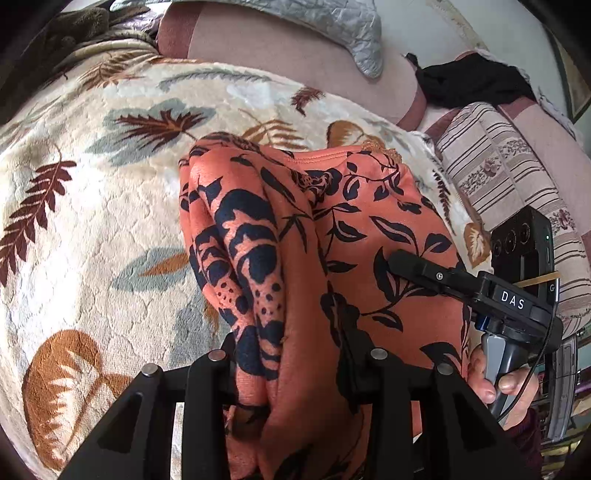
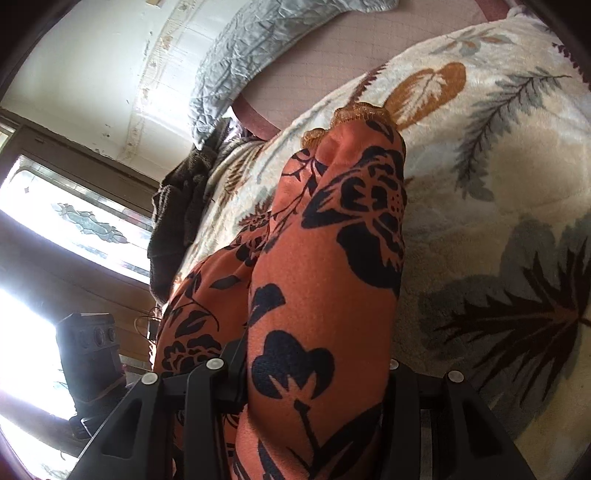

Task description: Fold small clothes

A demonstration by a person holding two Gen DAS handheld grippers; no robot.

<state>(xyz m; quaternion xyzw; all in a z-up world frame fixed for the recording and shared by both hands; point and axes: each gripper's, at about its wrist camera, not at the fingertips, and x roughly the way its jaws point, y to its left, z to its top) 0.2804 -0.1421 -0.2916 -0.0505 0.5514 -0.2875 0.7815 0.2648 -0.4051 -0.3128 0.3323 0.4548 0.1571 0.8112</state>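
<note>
Cloth fills both sets of my jaws. My left gripper (image 1: 295, 369) is pinching a bunched fold of the orange garment (image 1: 369, 229), the one printed with dark navy flowers and leaves; the fabric rises thick between the two black fingers and hides their tips. My right gripper (image 2: 314, 373) pinches another gathered part of the same garment (image 2: 332, 258), the cloth wedged between its fingers and humped up ahead of the camera.

From my left wrist view I see the right gripper (image 1: 399, 258) at the far side of the garment, its black finger lying against the orange fabric, with a hand (image 1: 495, 384) wrapped round its grey handle. The garment hangs partly lifted between my two grips, its further end with a gold lace trim (image 2: 354, 112) resting on the fleece blanket (image 1: 92, 206), which is cream with brown, rust and grey leaves and covers the bed.

Beyond the blanket lie a pink mattress sheet (image 1: 295, 74), a crumpled grey quilted pillow (image 1: 332, 26), a black cloth (image 1: 472, 85) and a striped cushion (image 1: 498, 170). From my right wrist view a bright window (image 2: 74, 218) shows at the left.
</note>
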